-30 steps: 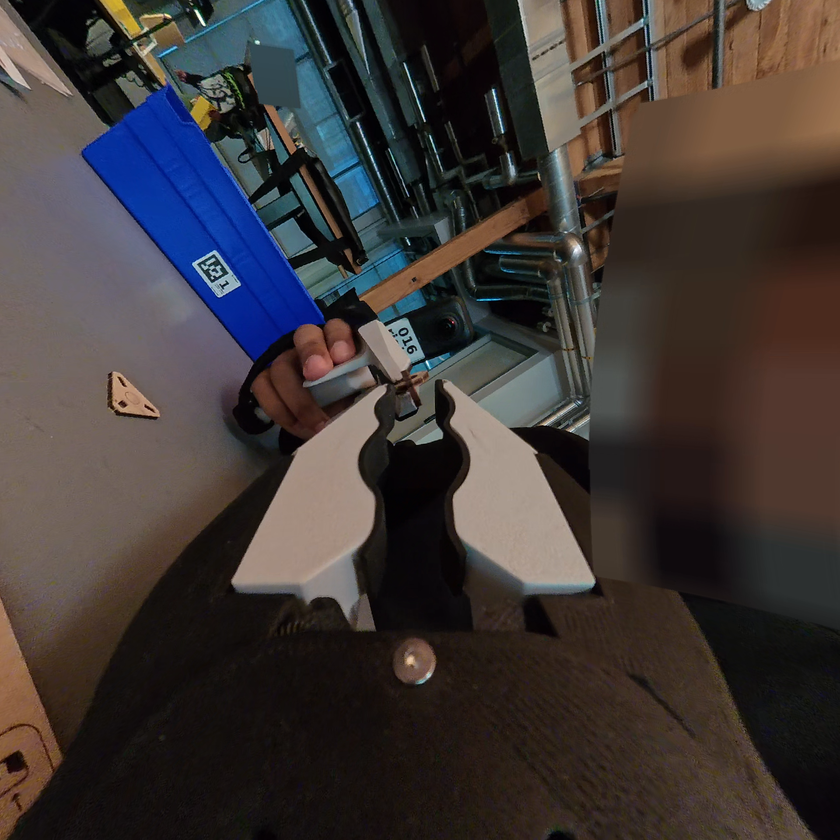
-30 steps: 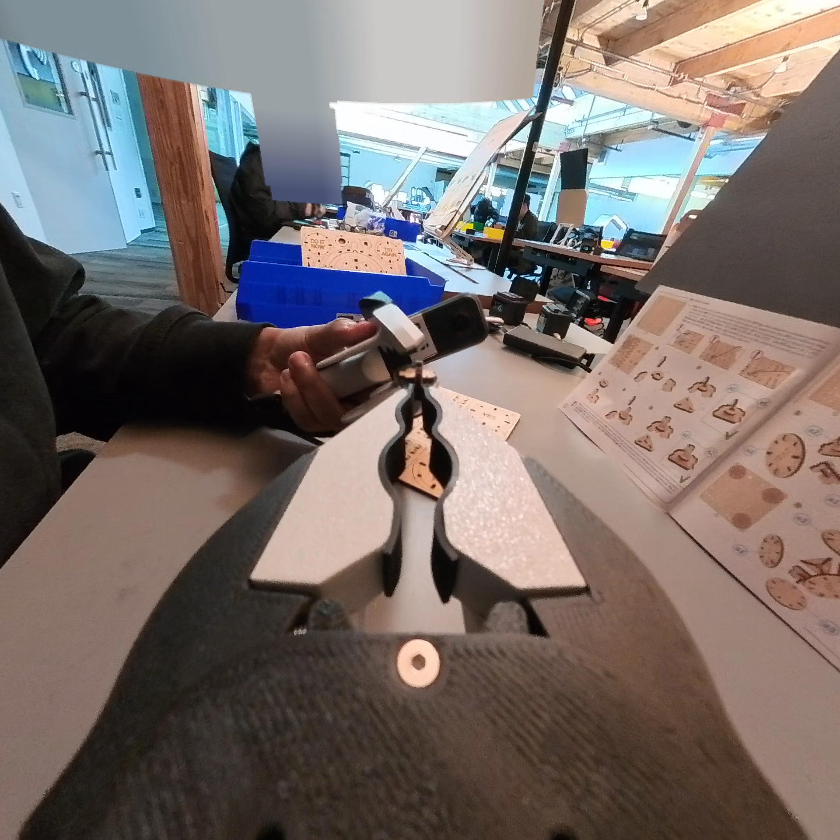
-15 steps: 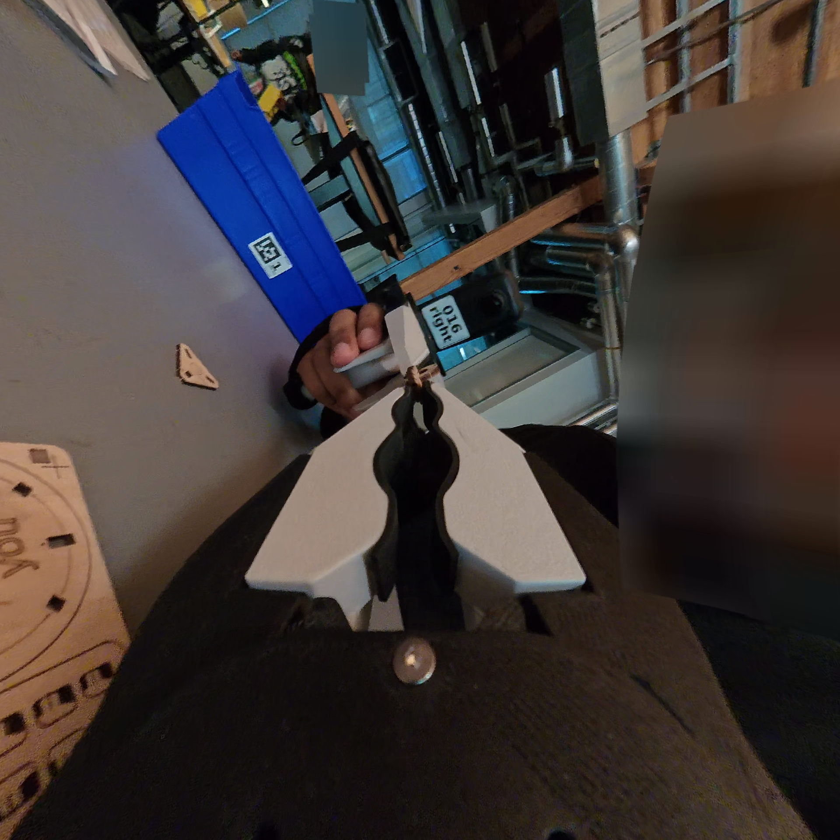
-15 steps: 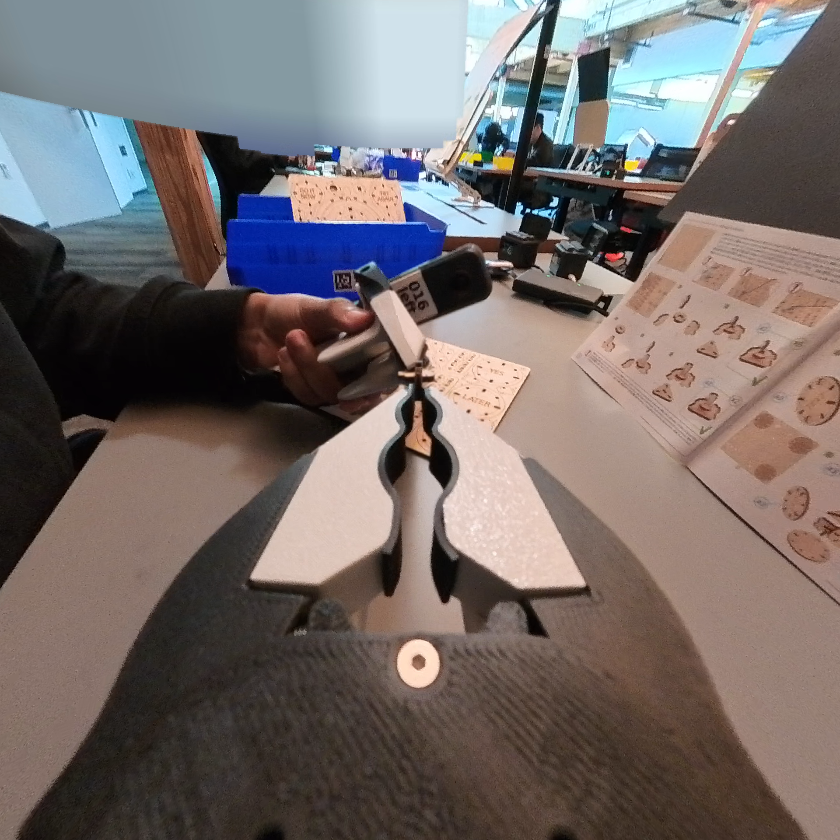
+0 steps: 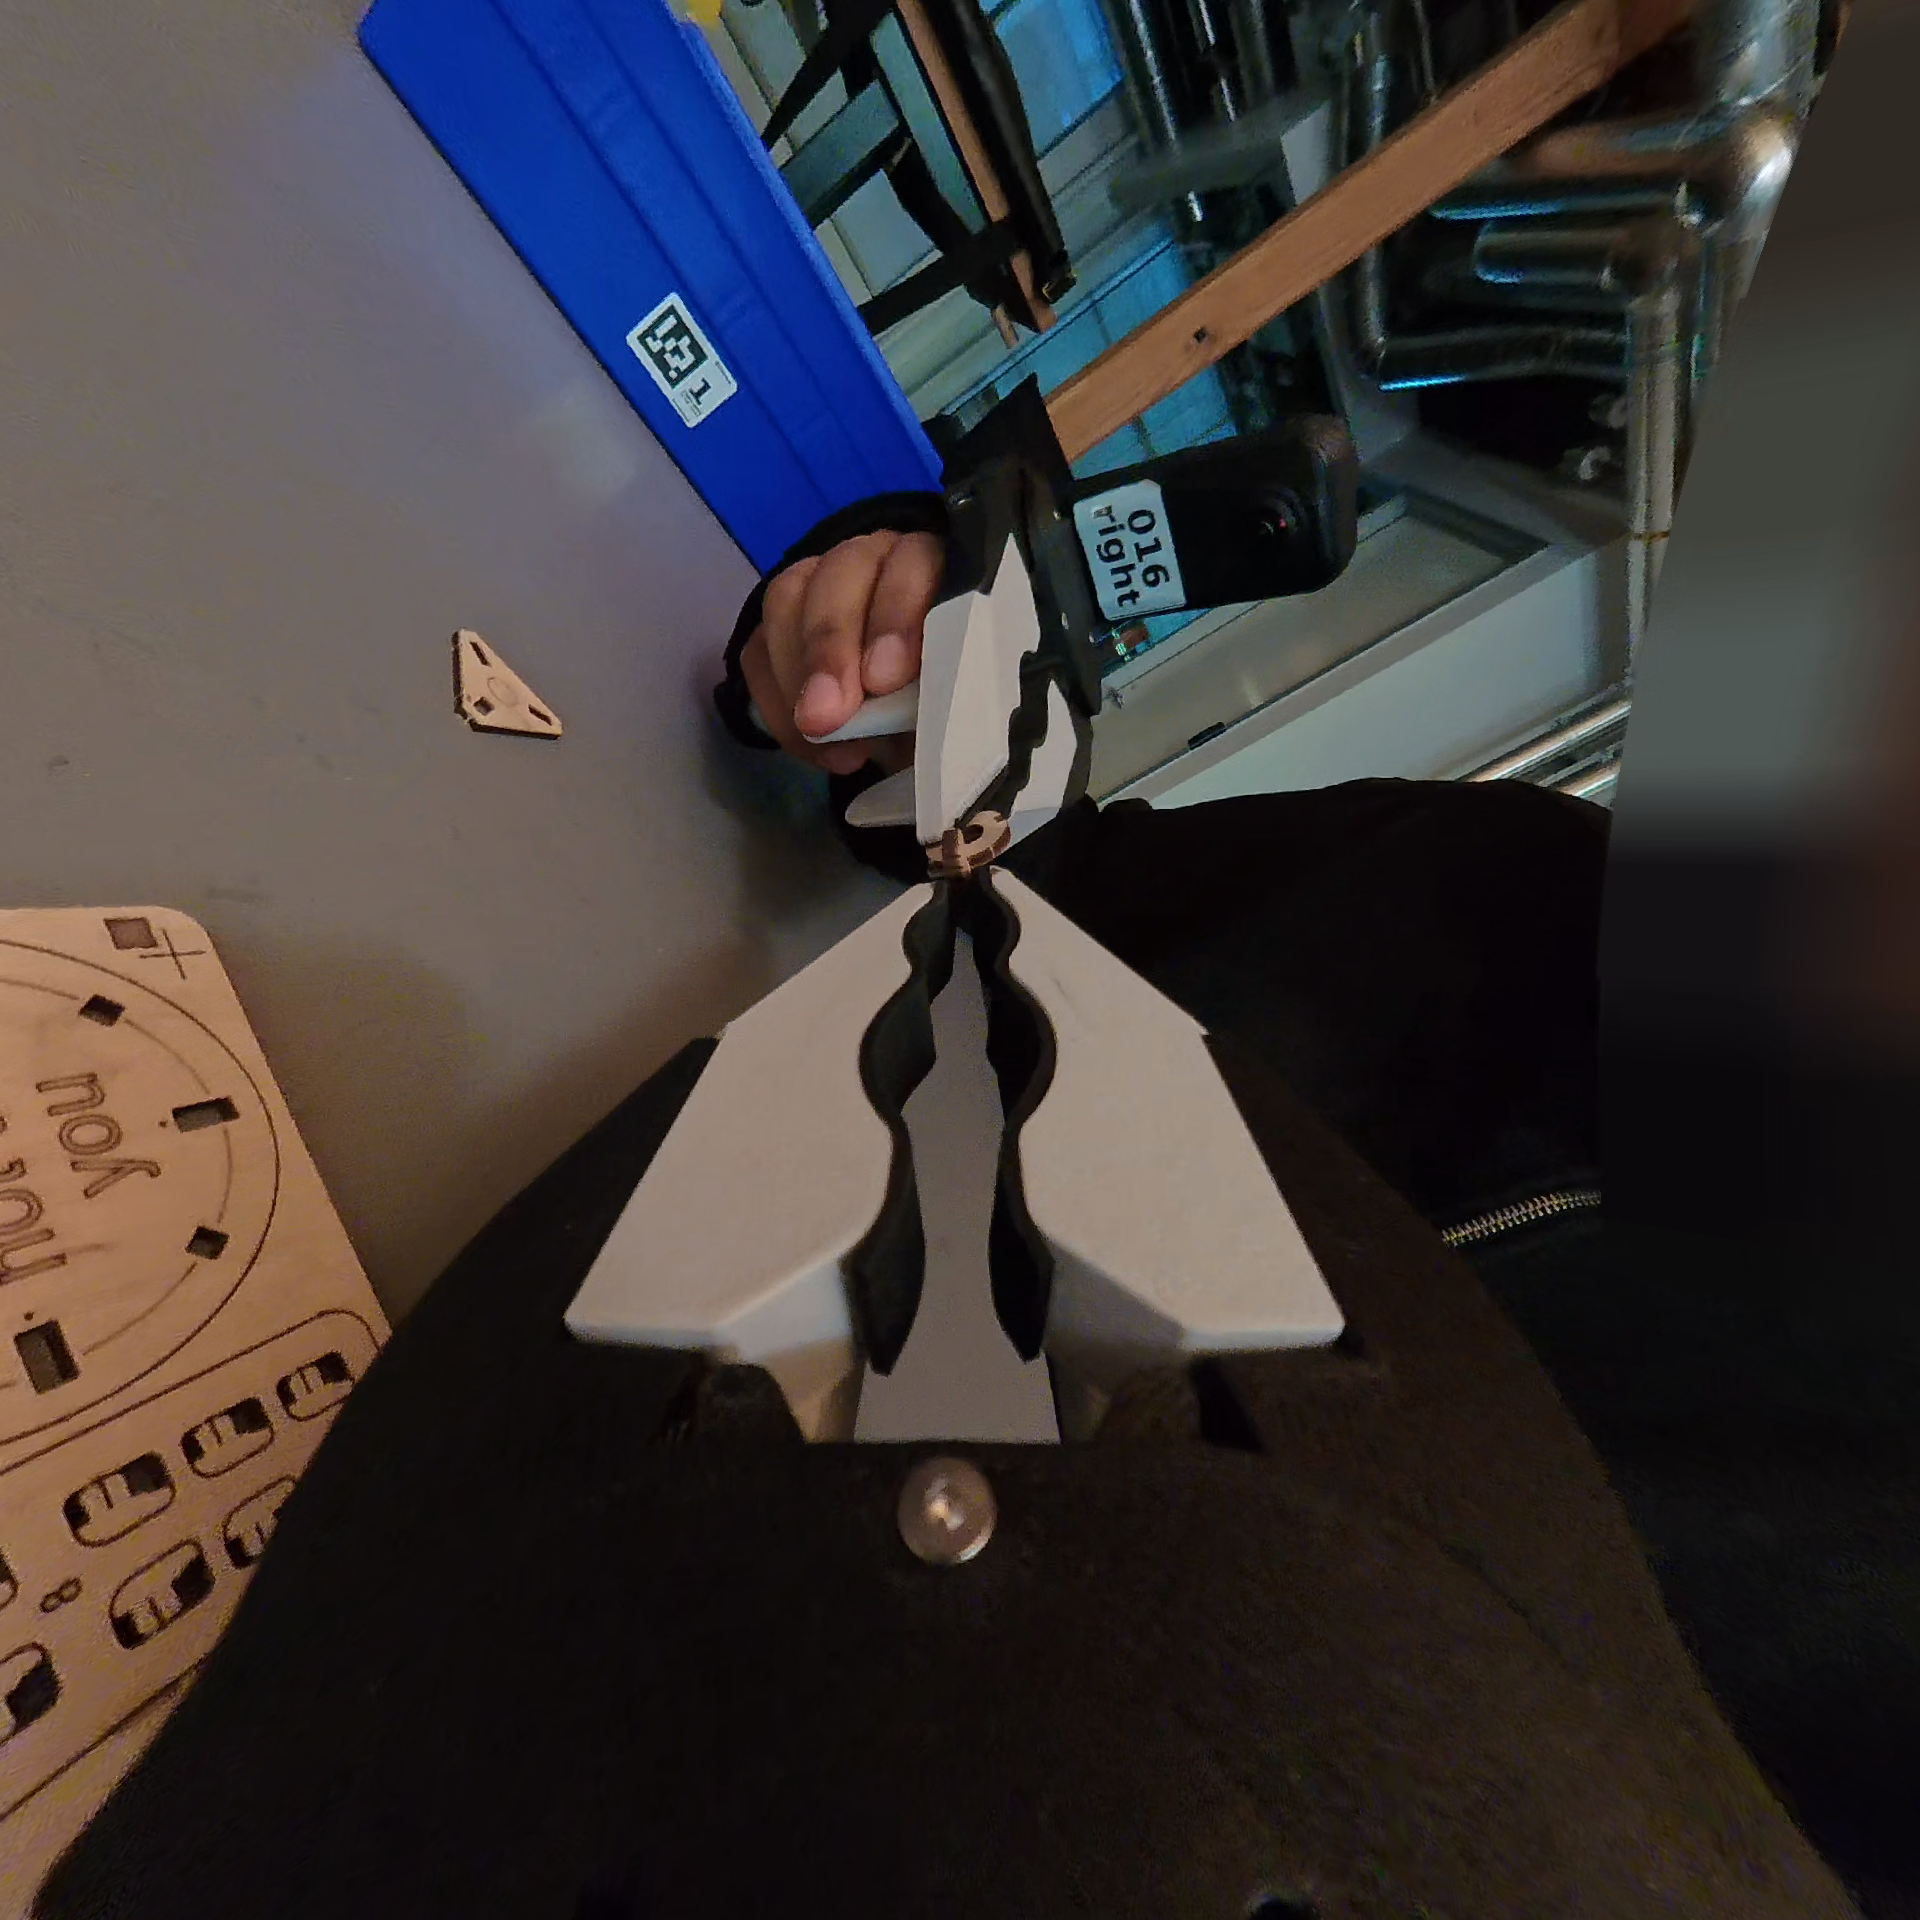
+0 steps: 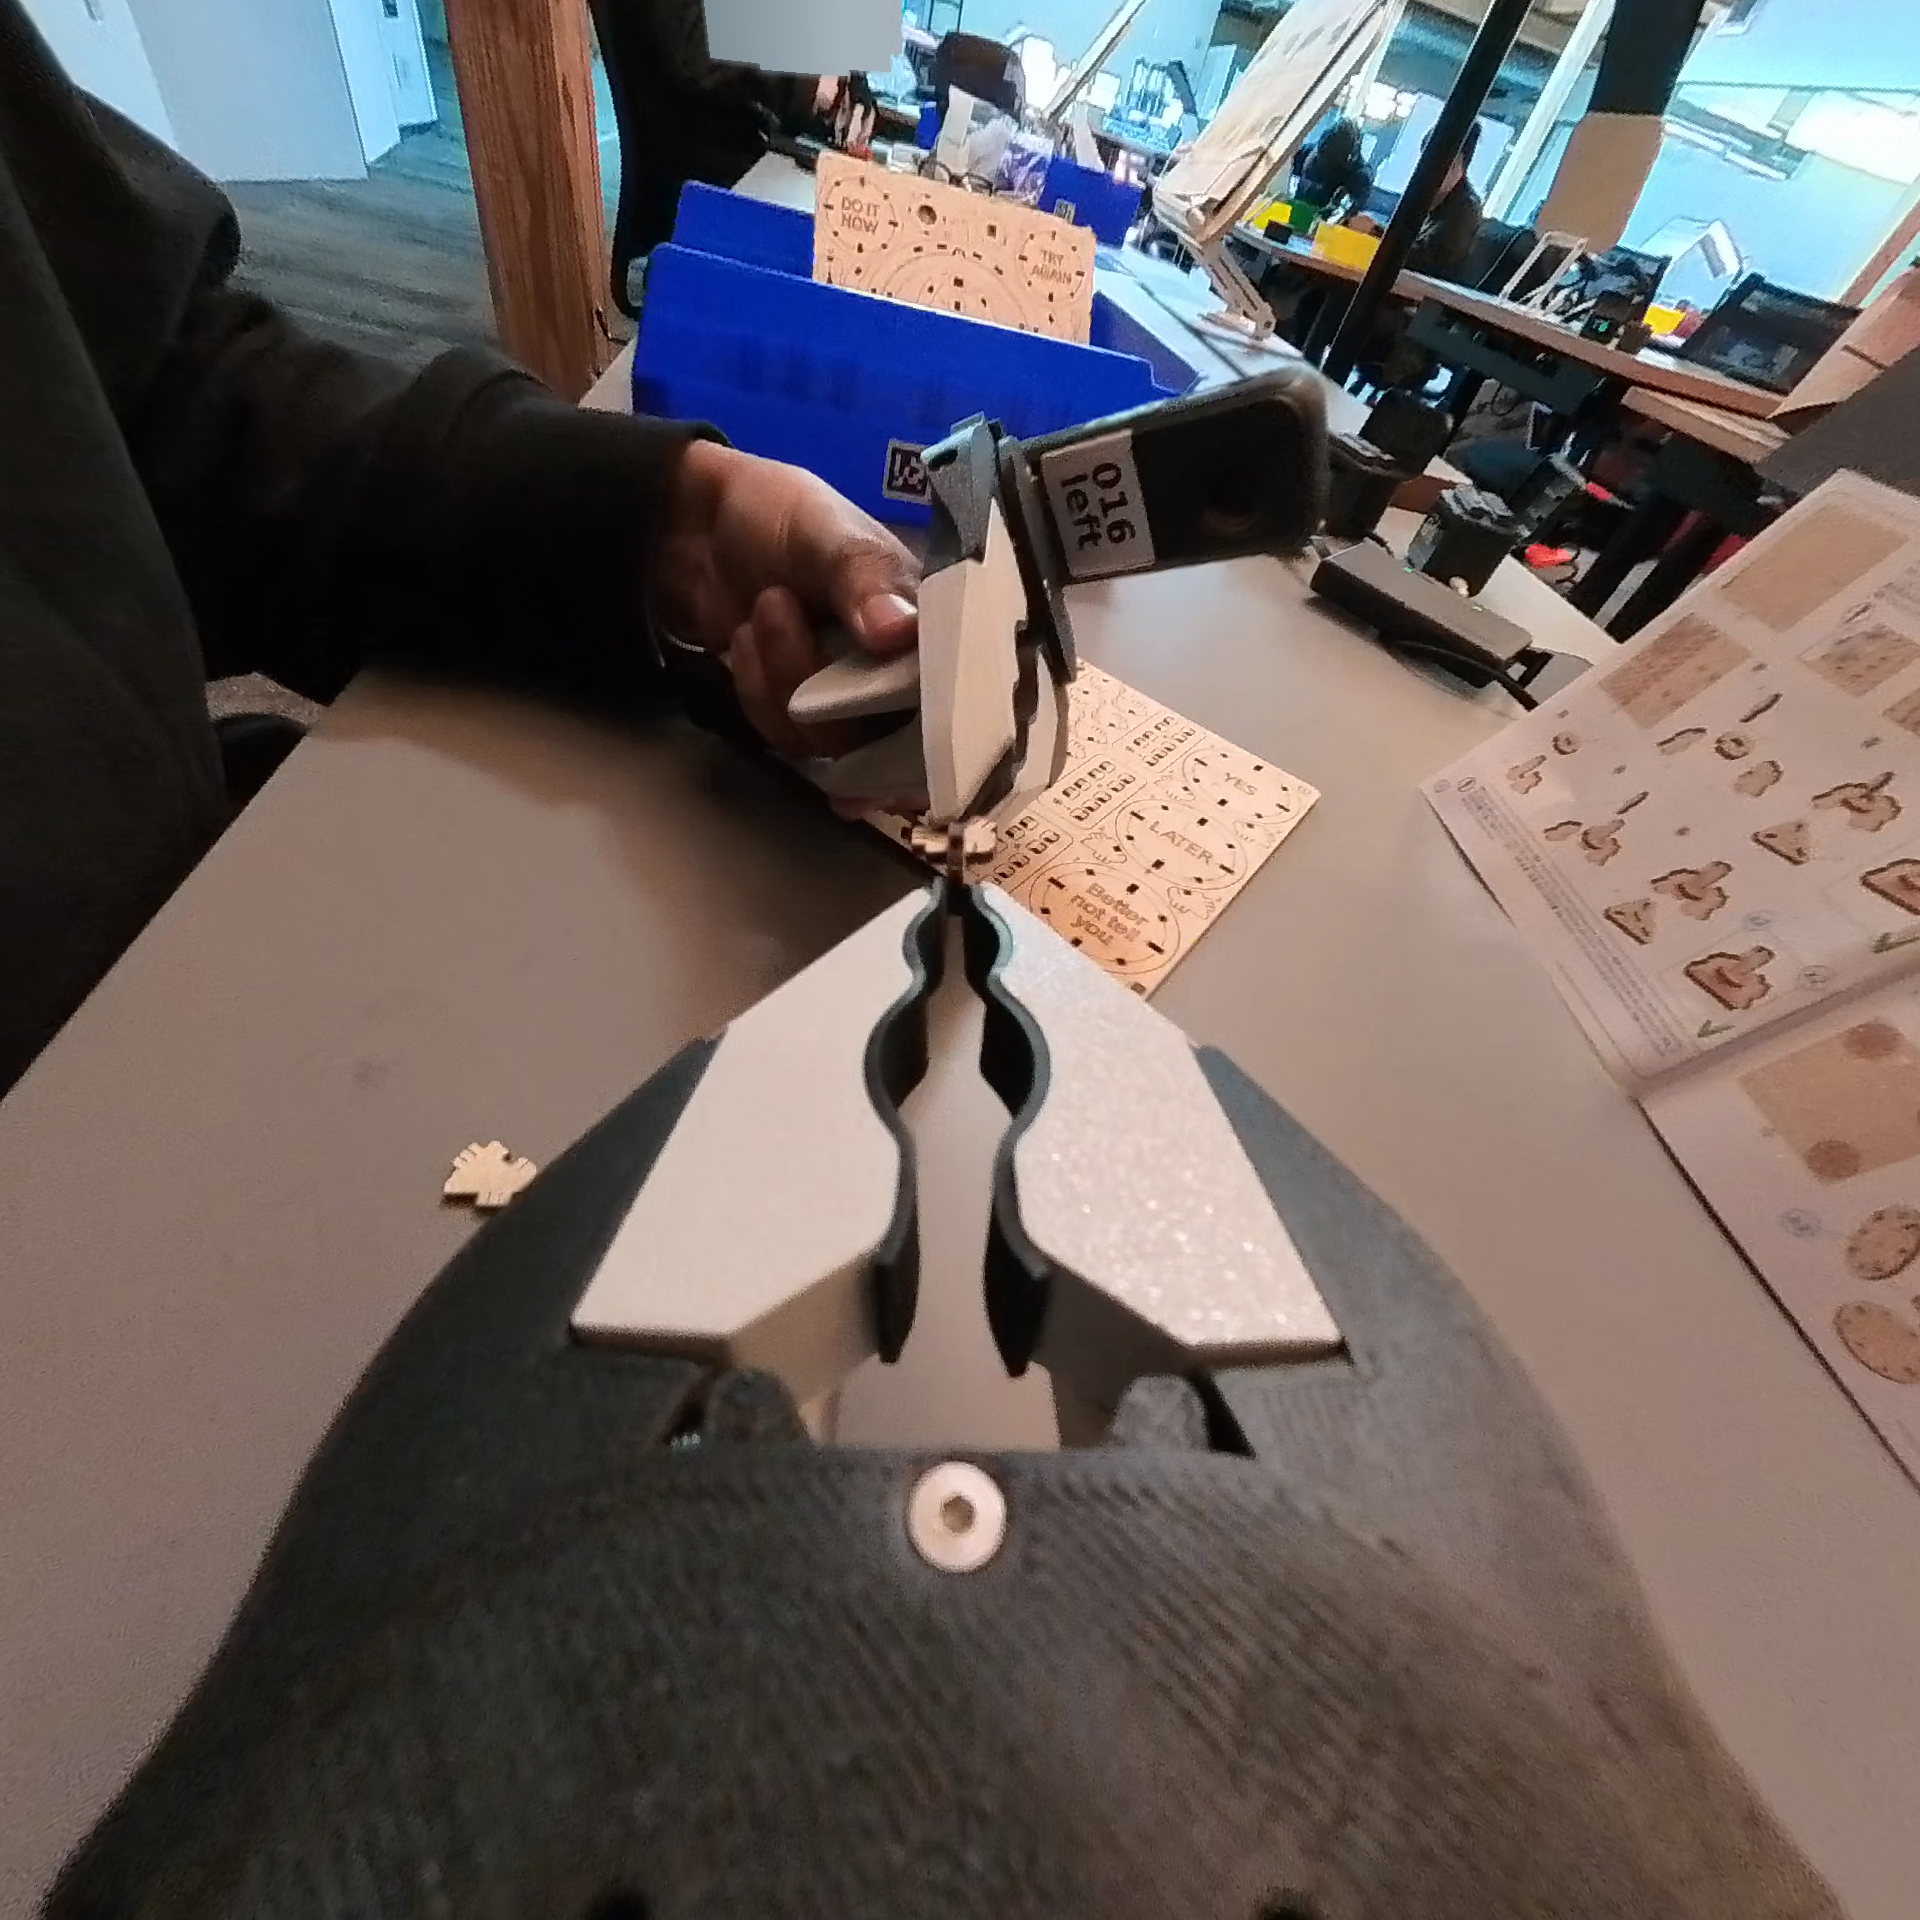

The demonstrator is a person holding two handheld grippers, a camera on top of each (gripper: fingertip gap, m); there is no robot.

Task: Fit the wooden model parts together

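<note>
left hand-held gripper (image 5: 961, 902) now closed on wooden piece (image 5: 968, 842) | right hand-held gripper (image 6: 954, 902) pinching it too

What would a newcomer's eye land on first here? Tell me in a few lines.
The two grippers meeting tip to tip above the grey table: the left gripper and the right gripper are both closed on a small wooden assembly between them. Behind it lies a flat laser-cut wooden sheet, with a blue bin farther back. An open instruction booklet sits to the right, and a loose wooden piece to the near left.
</note>
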